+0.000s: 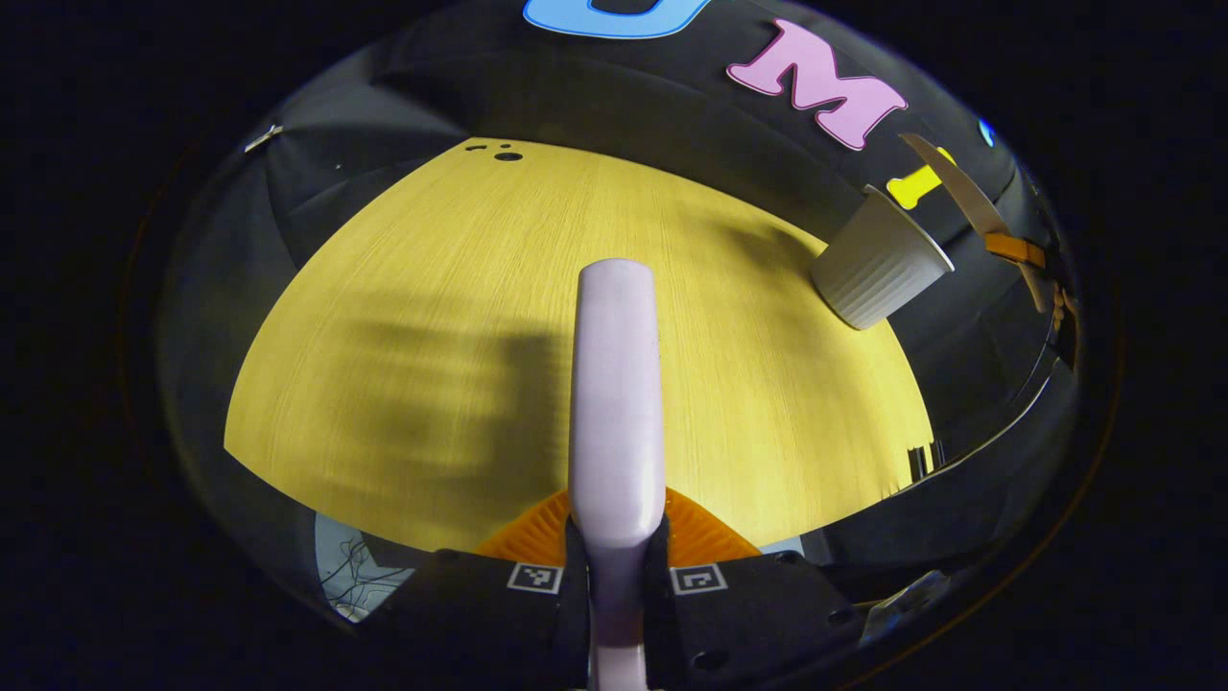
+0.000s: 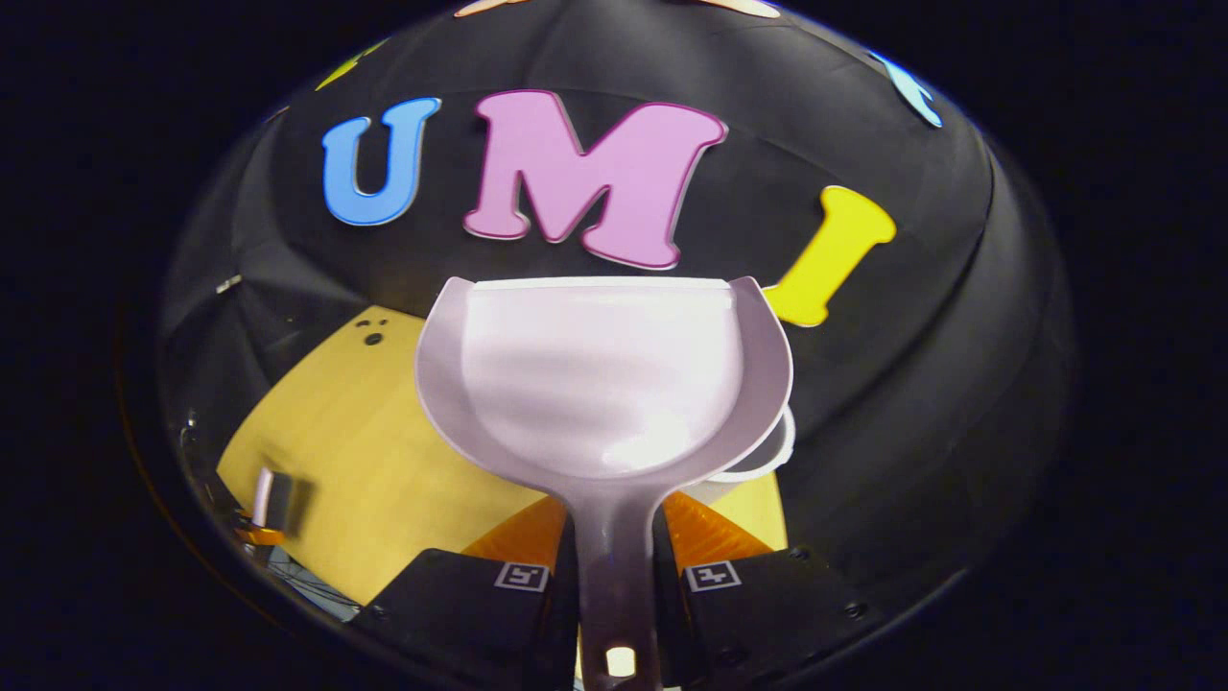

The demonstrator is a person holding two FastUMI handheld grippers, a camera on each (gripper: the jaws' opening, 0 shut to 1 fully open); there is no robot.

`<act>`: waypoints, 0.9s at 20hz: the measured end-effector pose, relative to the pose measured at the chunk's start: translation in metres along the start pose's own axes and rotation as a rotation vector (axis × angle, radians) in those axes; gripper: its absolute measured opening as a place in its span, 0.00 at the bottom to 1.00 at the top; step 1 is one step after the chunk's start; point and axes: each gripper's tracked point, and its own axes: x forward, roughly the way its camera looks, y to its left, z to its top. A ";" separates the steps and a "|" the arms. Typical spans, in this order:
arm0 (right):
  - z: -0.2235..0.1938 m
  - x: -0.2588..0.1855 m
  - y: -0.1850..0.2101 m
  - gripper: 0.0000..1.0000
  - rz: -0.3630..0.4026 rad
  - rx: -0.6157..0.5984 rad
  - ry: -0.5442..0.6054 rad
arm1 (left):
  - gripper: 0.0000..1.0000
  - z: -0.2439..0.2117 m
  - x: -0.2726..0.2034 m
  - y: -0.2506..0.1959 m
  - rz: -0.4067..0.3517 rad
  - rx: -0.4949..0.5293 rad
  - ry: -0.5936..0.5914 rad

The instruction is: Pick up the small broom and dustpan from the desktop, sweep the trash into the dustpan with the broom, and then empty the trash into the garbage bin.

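Dustpan [image 2: 602, 384] sits clamped by its handle between both fingers of the right gripper [image 2: 619, 576], scoop held up in front of the black cloth wall [image 2: 911, 384], open side facing the camera, nothing visible in it. A white rim of the garbage bin [image 2: 777, 451] peeks out just behind the scoop's lower right edge.

Broom [image 1: 616, 403] handle is pinched between both fingers of the left gripper [image 1: 616, 571] and points forward over the desktop [image 1: 432, 288]; bristles can't be seen.

In the left gripper view the ribbed white bin [image 1: 878, 259] stands near the desktop's far right edge, with the dustpan's edge [image 1: 969, 206] above it.

Surface: yellow wood-grain top, soft shadows across it, small dark holes [image 1: 501, 152] at the far corner. Black cloth surrounds it on all sides.
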 end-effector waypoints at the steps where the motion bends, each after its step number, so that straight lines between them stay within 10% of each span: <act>1: 0.000 0.001 0.001 0.39 0.040 0.001 0.011 | 0.25 0.002 0.001 0.002 0.003 -0.002 -0.004; 8: -0.003 -0.001 0.005 0.37 0.206 0.012 0.181 | 0.27 0.021 0.026 0.010 0.049 0.001 0.009; 18: 0.009 -0.016 0.003 0.37 0.228 0.060 0.472 | 0.25 0.019 0.067 0.024 0.199 0.173 0.180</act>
